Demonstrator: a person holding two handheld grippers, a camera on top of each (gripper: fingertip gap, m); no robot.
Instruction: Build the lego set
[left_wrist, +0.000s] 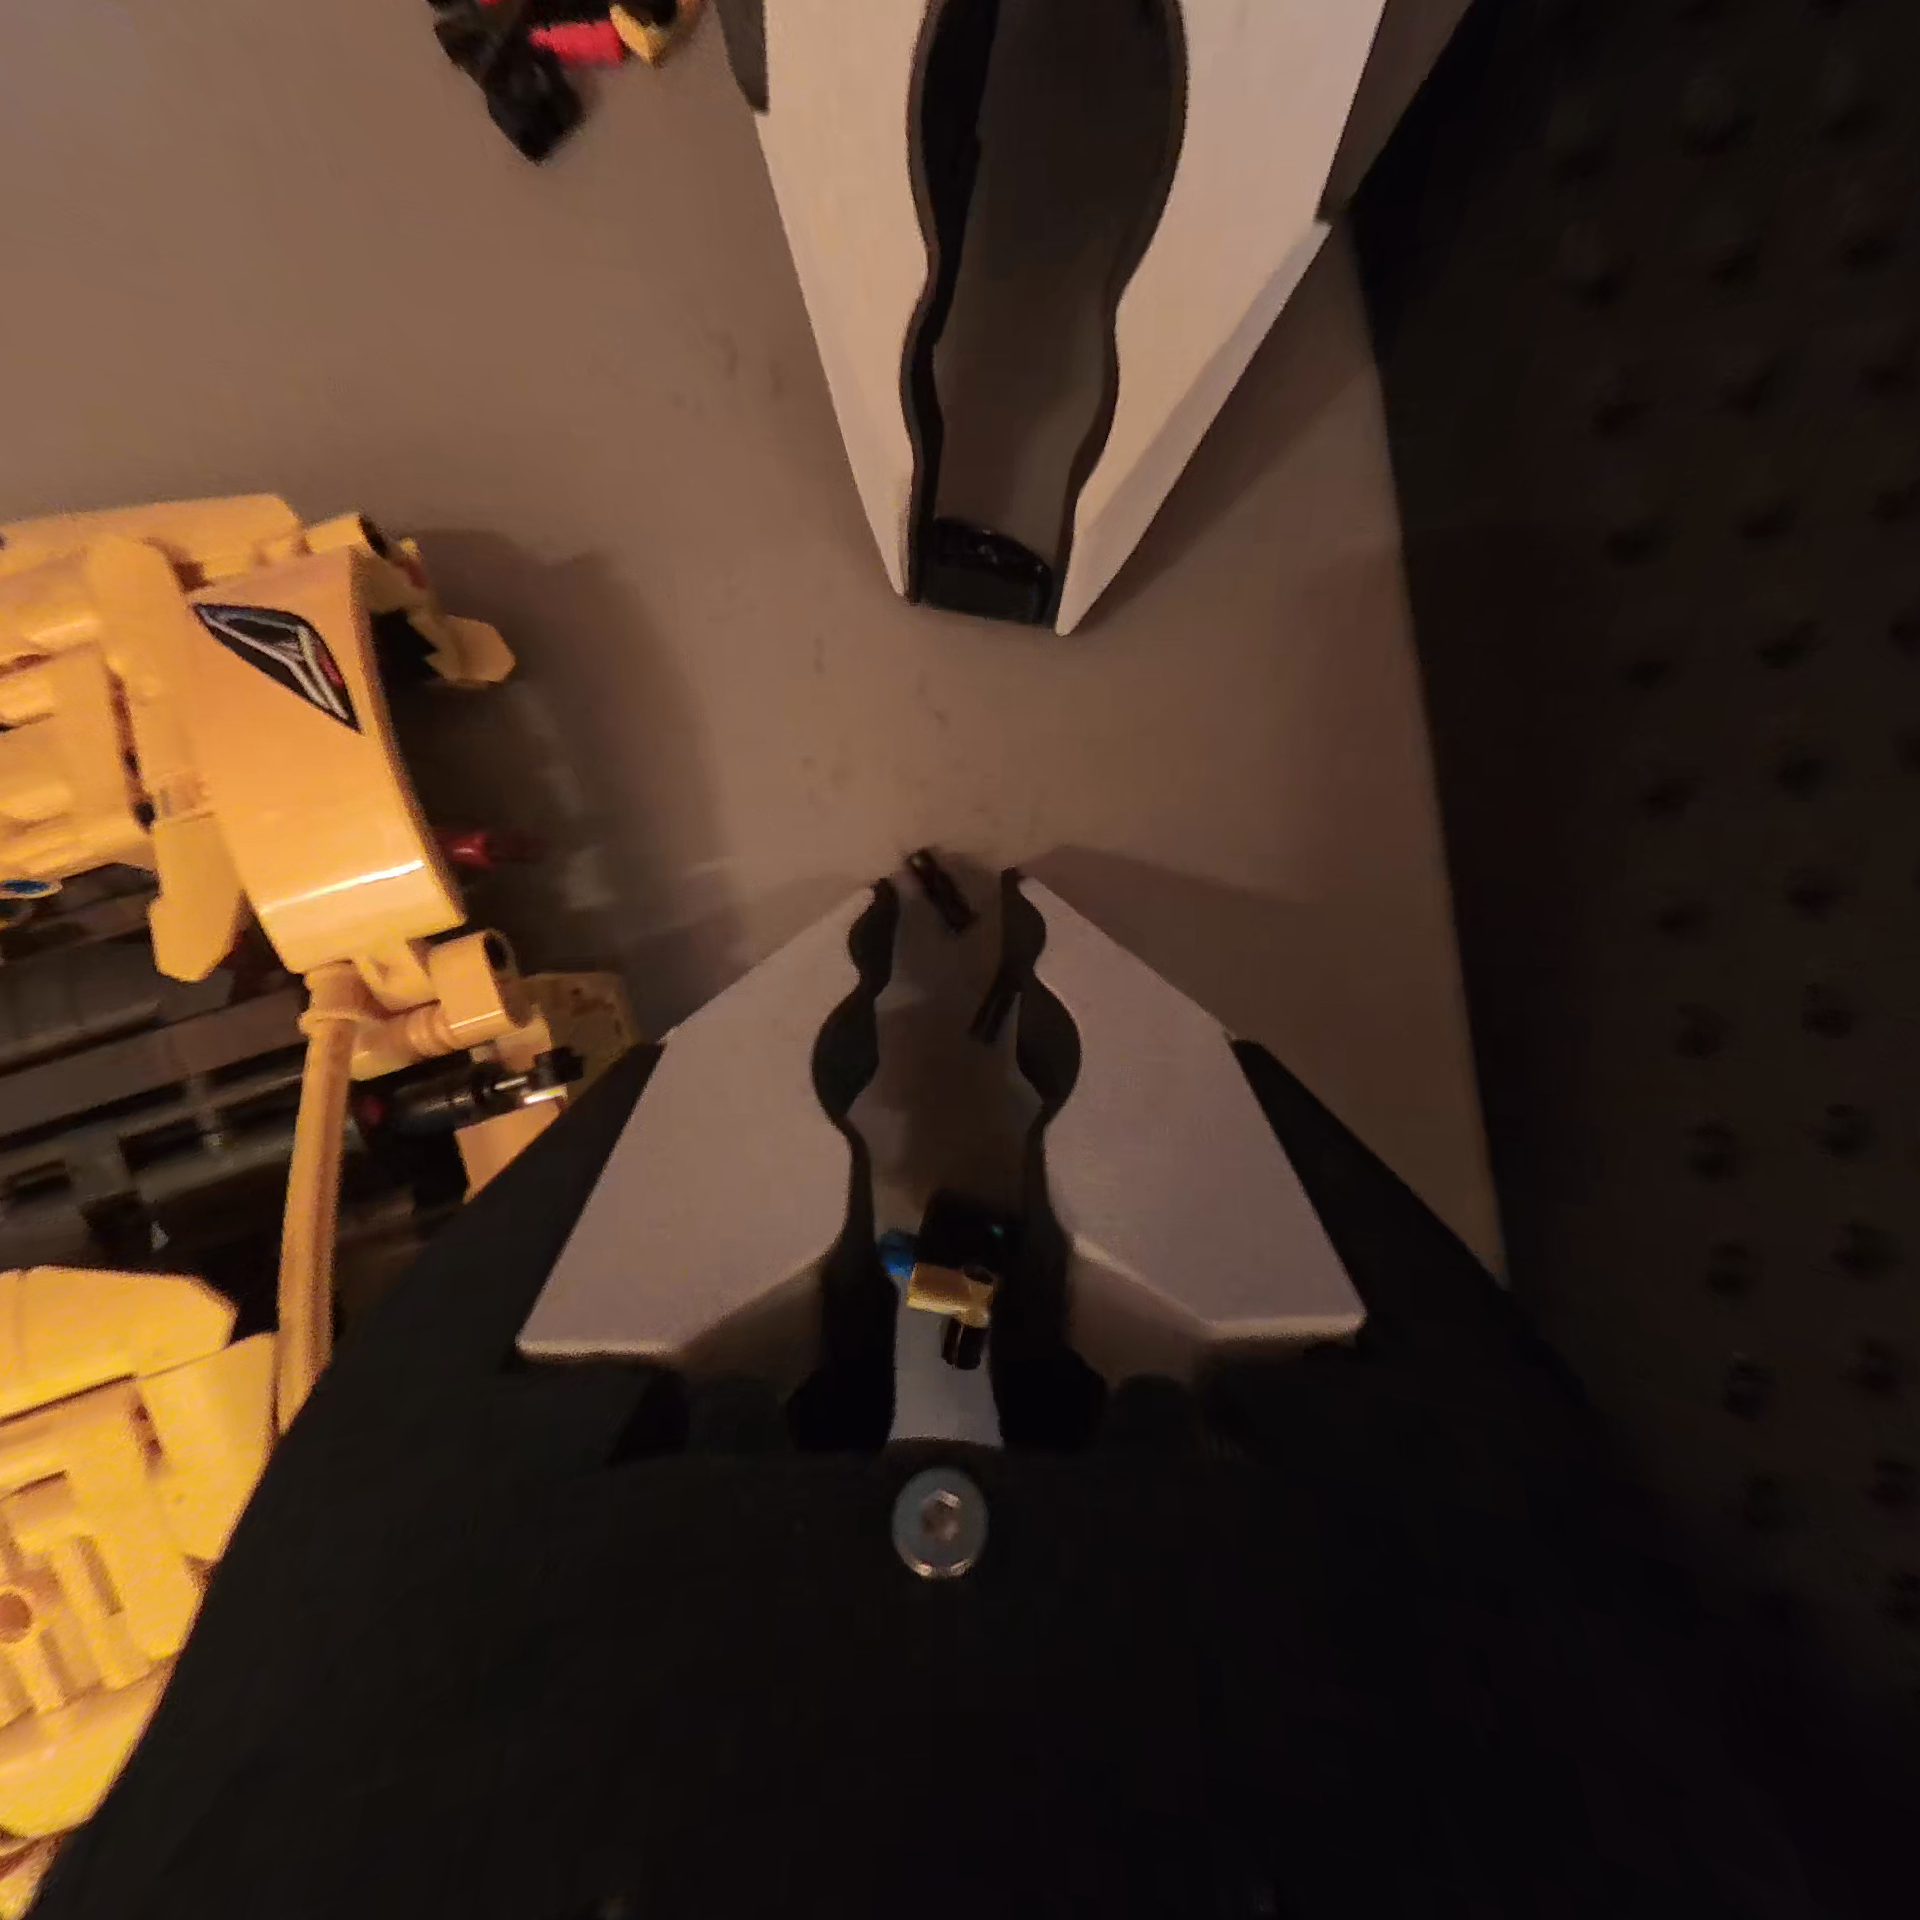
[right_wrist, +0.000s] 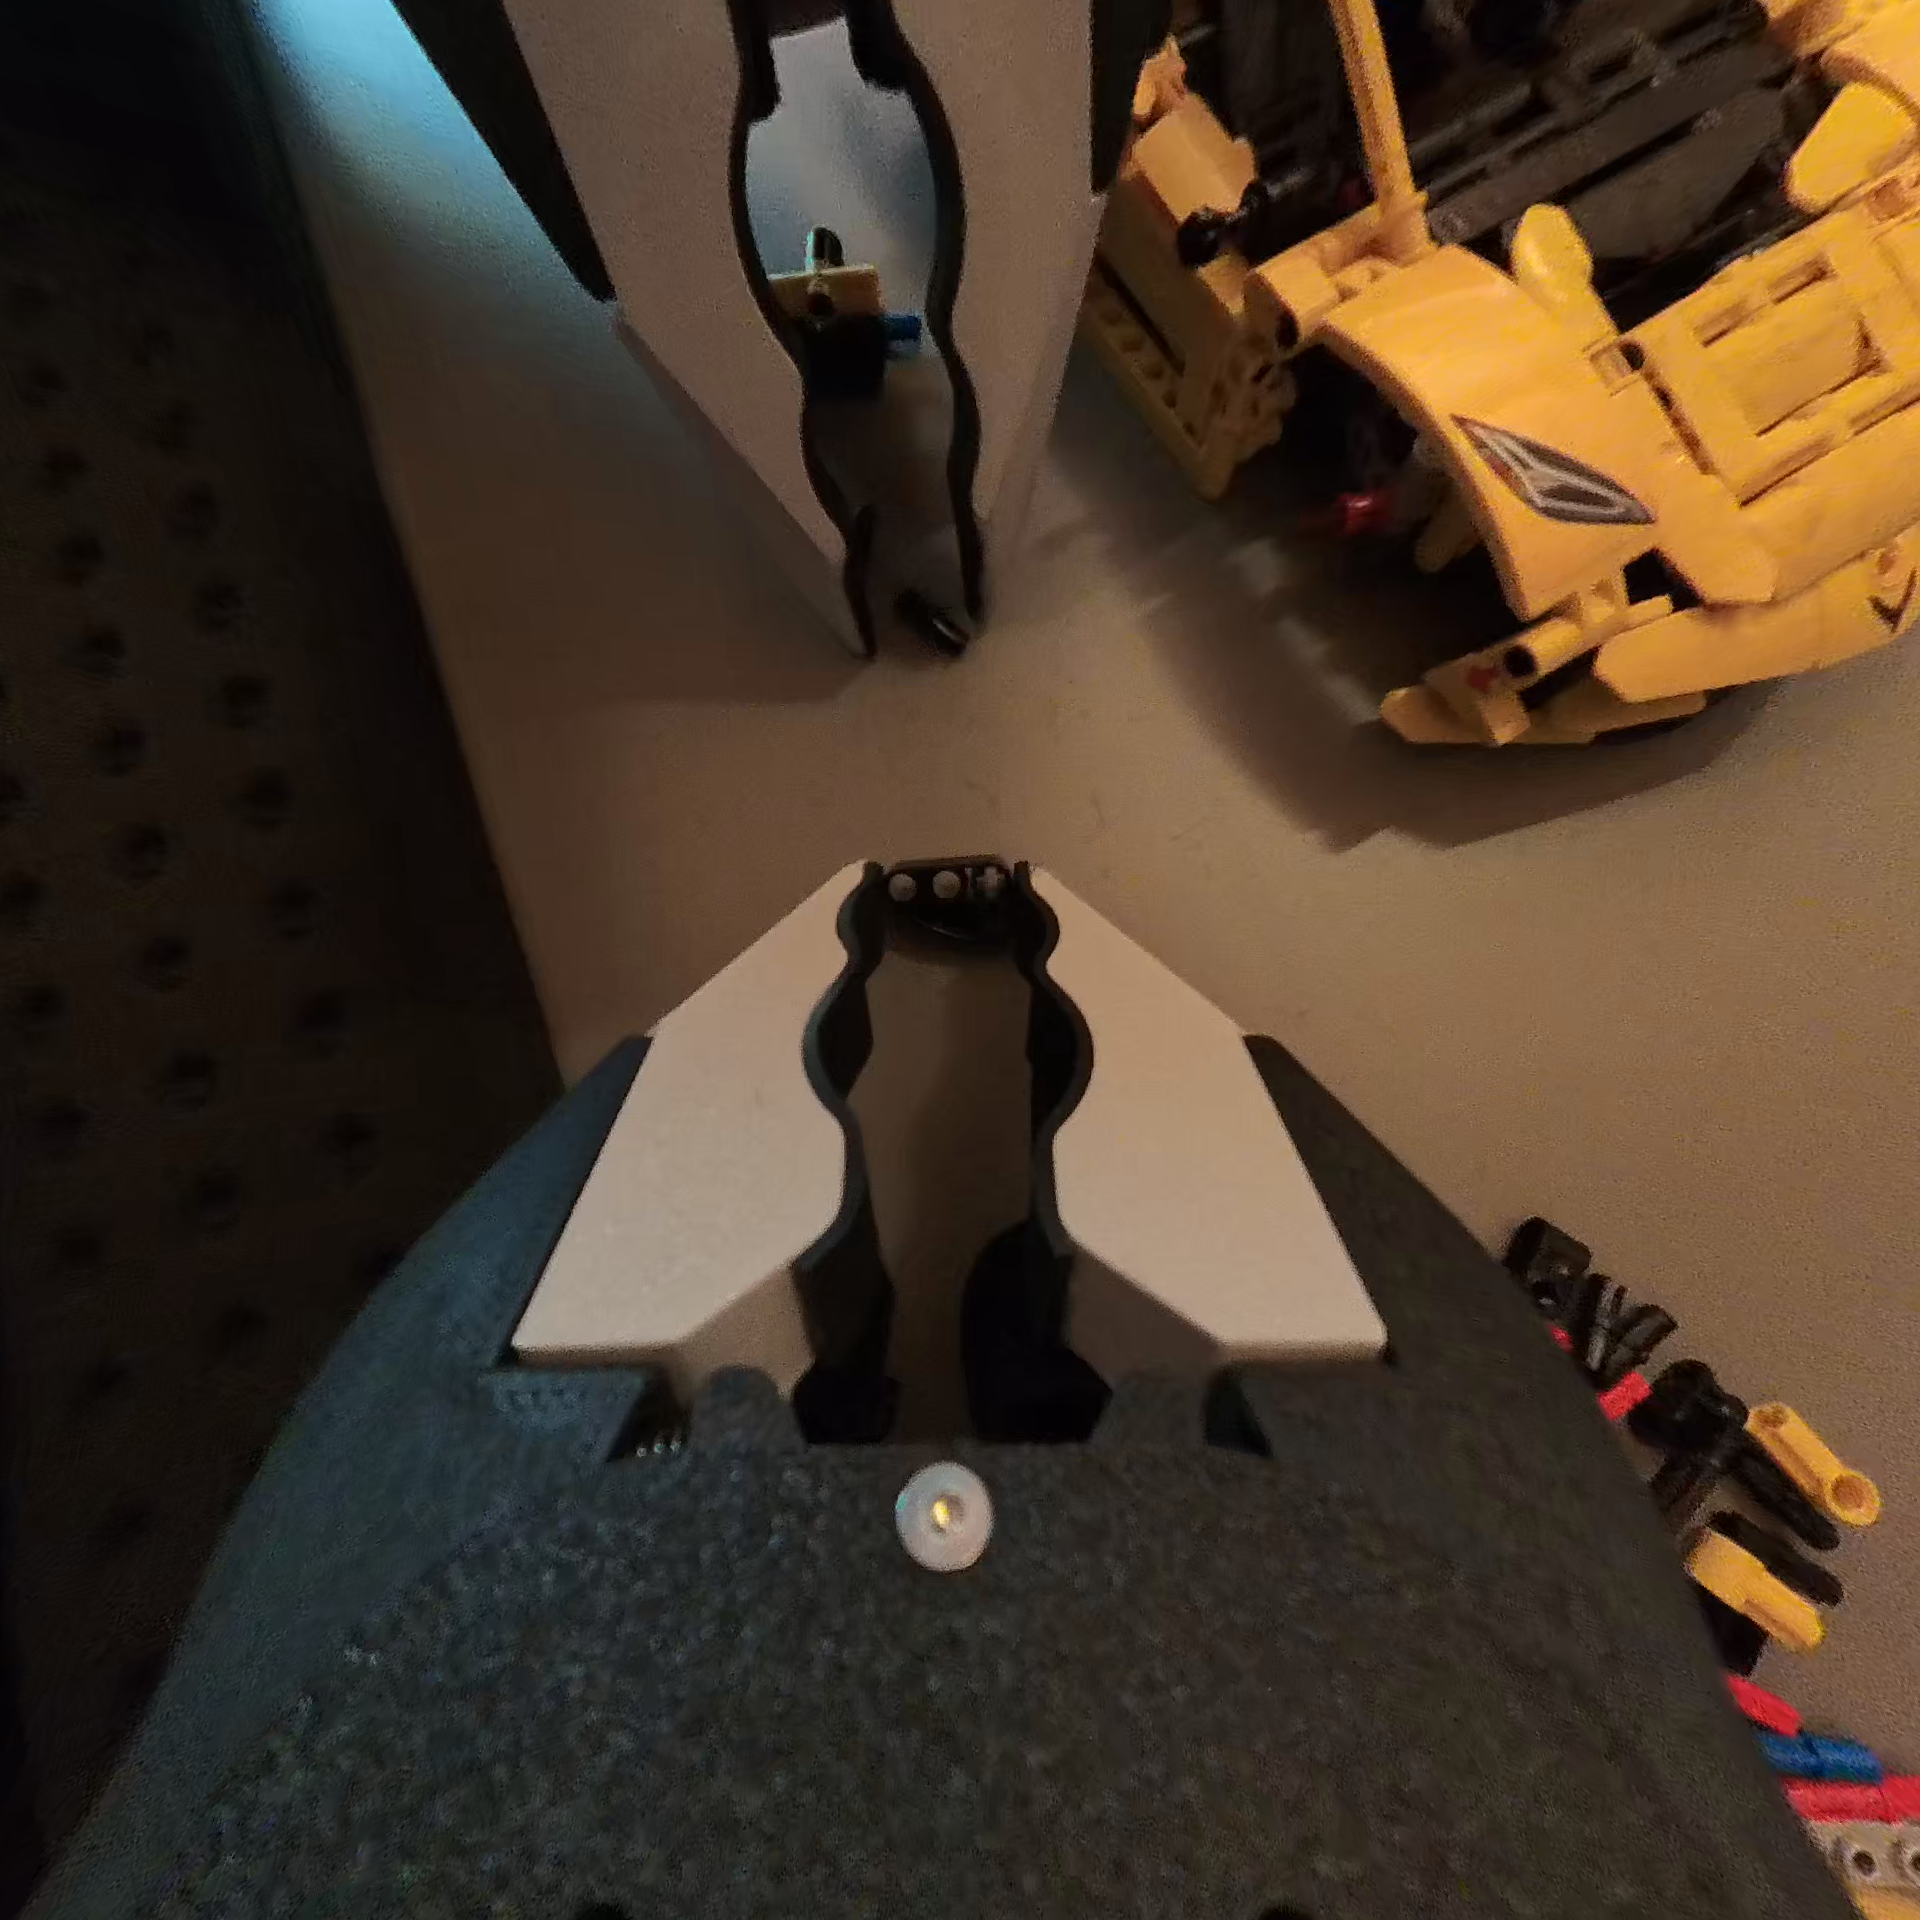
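I have both tools facing each other, tip to tip, over the grey table (left_wrist: 623, 343). The left tool (left_wrist: 943, 883) is released: its fingers stand apart, with a small black pin (left_wrist: 940, 888) lying on the table between the tips, touching neither finger that I can see. A second black pin (left_wrist: 995, 1008) lies just beside the inner edge of one finger. Farther back between the fingers sits a small subassembly (left_wrist: 951, 1283) of yellow, black and blue parts. The right tool (right_wrist: 951, 883) is clenched on a short black beam (right_wrist: 948, 885) with round holes, held crosswise at the fingertips. The partly built yellow lego car (right_wrist: 1558, 416) stands on the table beside the left tool. A pile of loose parts (right_wrist: 1725, 1475), black, yellow, red and blue, lies near the right tool. A dark perforated mat (right_wrist: 156, 831) borders the table.
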